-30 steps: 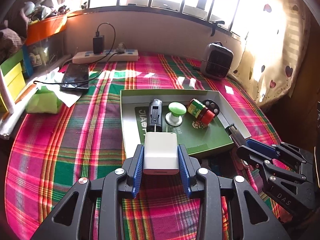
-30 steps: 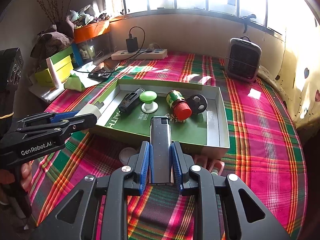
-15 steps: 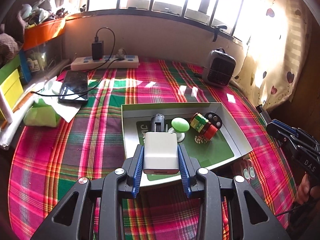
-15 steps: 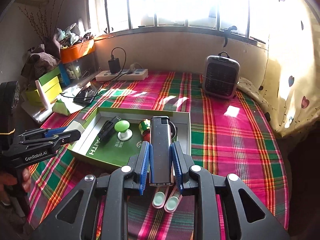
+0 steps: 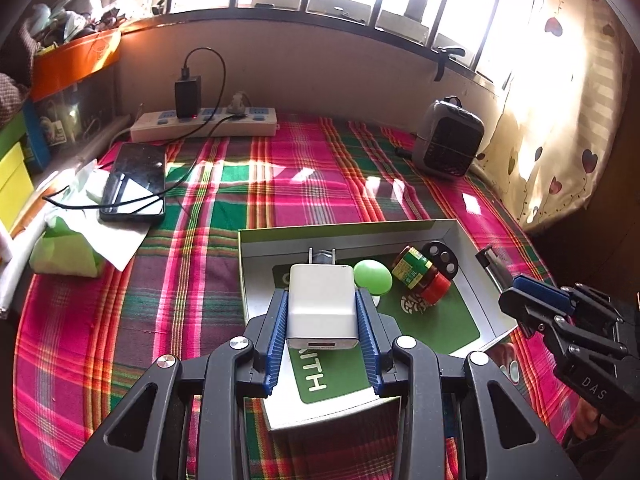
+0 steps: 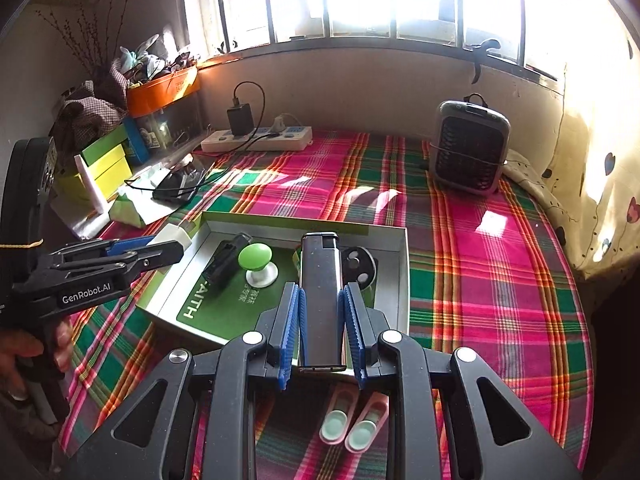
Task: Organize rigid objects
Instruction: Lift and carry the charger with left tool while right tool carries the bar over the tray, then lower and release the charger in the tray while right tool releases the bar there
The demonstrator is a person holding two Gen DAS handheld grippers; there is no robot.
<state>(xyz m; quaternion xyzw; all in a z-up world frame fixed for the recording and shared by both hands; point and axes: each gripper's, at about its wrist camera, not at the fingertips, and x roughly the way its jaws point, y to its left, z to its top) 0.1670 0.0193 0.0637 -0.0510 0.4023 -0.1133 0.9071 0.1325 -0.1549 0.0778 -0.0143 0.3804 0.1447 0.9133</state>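
Black tool (image 5: 322,320) arms, ribbed blue pads (image 5: 277,336), silver screws.

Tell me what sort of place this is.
Most likely a lived-in home room by a window: a plaid cloth covers the surface, a power strip charges a phone, and a small heater stands near heart-print curtains.

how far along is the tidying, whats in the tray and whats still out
Done: a green knob, small jar, black clip and black disc lie in the tray. In hand: left gripper holds a white charger, right gripper a lighter. Left: both, plus two pink pieces on the cloth.
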